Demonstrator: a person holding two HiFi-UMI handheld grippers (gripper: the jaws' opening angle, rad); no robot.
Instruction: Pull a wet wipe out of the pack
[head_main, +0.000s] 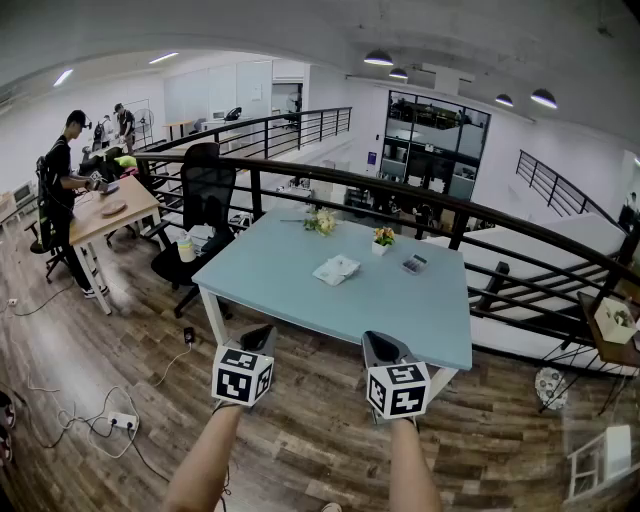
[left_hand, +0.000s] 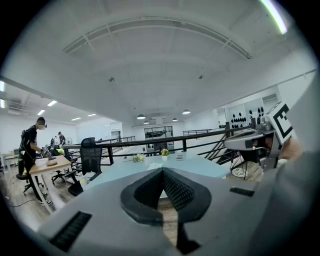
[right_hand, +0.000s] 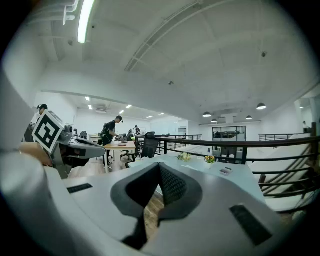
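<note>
Approach step: left gripper (head_main: 260, 338) and right gripper (head_main: 383, 345) both pressed together, empty. Next: reach wet wipe pack (head_main: 336, 268), mid-frame on the table (head_main: 290, 295).

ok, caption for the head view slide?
Left claw and right claw shut, empty, short of blue table bearing wipe pack.

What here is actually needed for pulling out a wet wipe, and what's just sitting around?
For the job:
wipe pack
left gripper, shut, empty
right gripper, shut, empty
blue table

Lying about:
potted flowers
bouquet
small grey device
office chair
</note>
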